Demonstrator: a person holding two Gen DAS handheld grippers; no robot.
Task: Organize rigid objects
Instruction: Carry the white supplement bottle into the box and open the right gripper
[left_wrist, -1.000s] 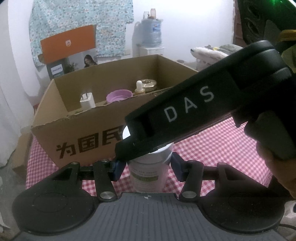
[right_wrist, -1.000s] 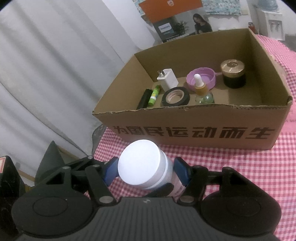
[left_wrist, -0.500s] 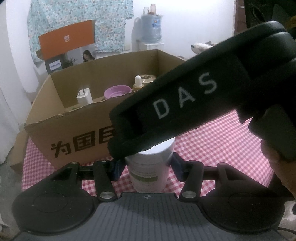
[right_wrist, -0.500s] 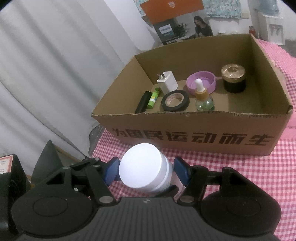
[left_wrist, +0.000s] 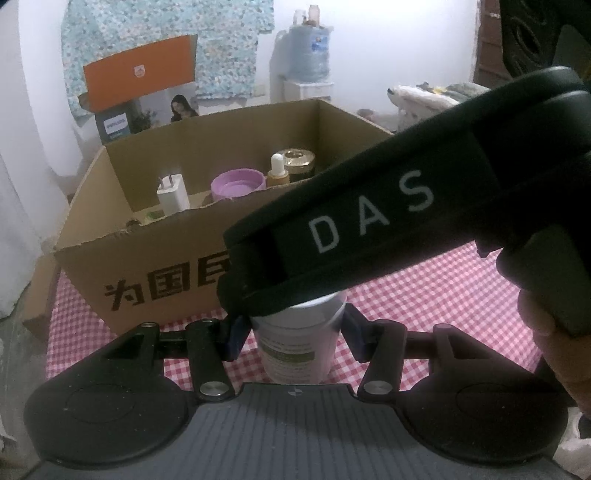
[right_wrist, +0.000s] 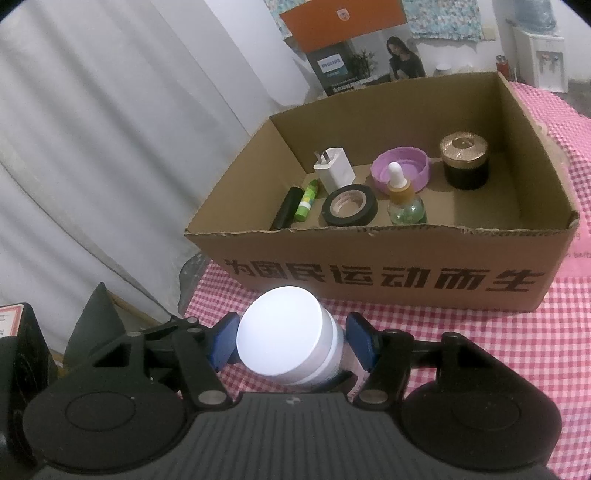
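A white bottle (left_wrist: 295, 350) with a flat white cap (right_wrist: 280, 332) stands tilted just in front of the cardboard box (right_wrist: 369, 251). My left gripper (left_wrist: 293, 332) is shut on the bottle's body, its blue pads (left_wrist: 236, 336) pressing both sides. My right gripper (right_wrist: 291, 343) straddles the cap from above. Its jaws are closing, with the cap between the blue pads (right_wrist: 360, 341) and a thin gap still showing. In the left wrist view the right gripper's black body (left_wrist: 369, 229) hides the bottle's top.
The box holds a white charger (right_wrist: 334, 170), purple lid (right_wrist: 410, 162), dropper bottle (right_wrist: 402, 199), black tape roll (right_wrist: 349, 205), gold-lidded dark jar (right_wrist: 463, 162), a green tube (right_wrist: 307, 199) and a black tube (right_wrist: 284, 208). A red checked cloth (right_wrist: 480, 350) covers the table. A white curtain (right_wrist: 110, 147) hangs at the left.
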